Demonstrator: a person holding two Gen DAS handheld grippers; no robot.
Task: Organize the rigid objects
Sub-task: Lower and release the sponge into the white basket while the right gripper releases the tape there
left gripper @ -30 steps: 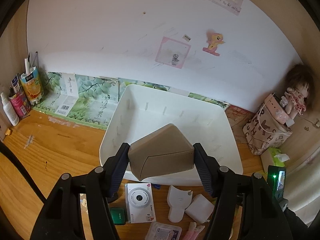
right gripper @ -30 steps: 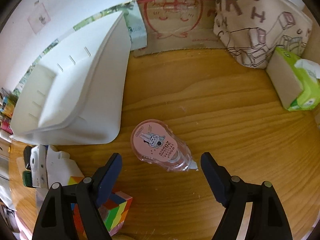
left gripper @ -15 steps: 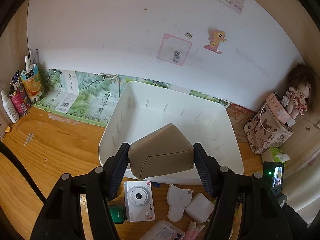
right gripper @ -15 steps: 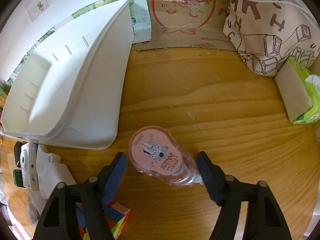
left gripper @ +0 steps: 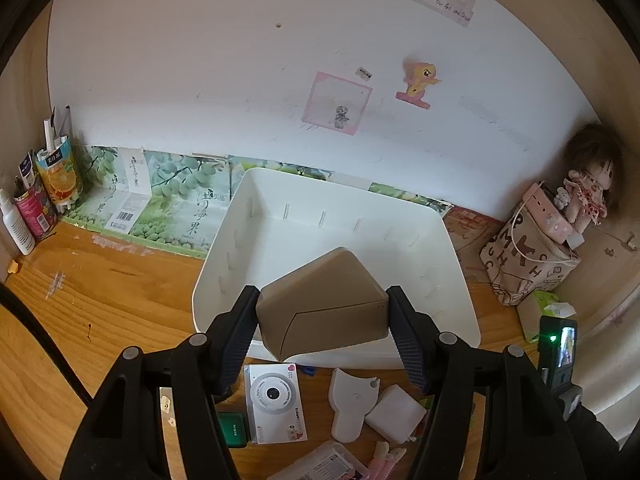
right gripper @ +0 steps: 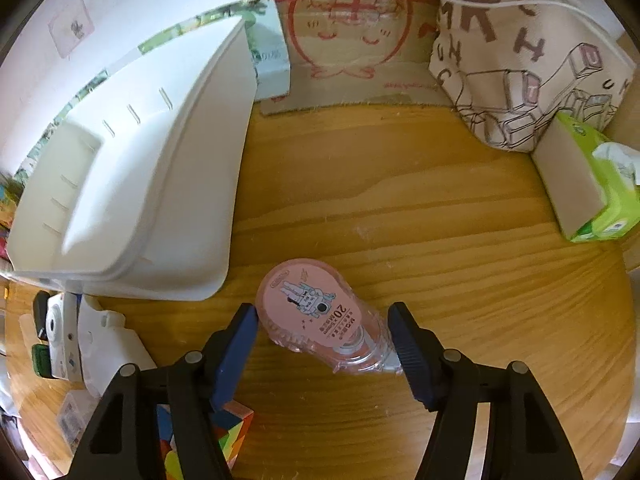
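My left gripper [left gripper: 322, 332] is shut on a tan angular box [left gripper: 322, 312] and holds it above the near rim of the white bin [left gripper: 340, 216]. My right gripper [right gripper: 322, 340] has closed around a pink correction-tape dispenser [right gripper: 320, 316] on the wooden desk; both pads touch or nearly touch its sides. The bin [right gripper: 132, 184] lies to the left in the right wrist view.
Below the bin lie a white toy camera [left gripper: 274, 400], white plastic pieces [left gripper: 352, 404], a green item [left gripper: 232, 428] and a clear case. A colourful cube [right gripper: 216, 436] sits by my right gripper's left finger. A printed bag [right gripper: 532, 56] and tissue box [right gripper: 592, 184] stand at right.
My right gripper moved forward over the tape dispenser and narrowed onto it. My left gripper with the tan box stayed nearly still, rising slightly over the bin.
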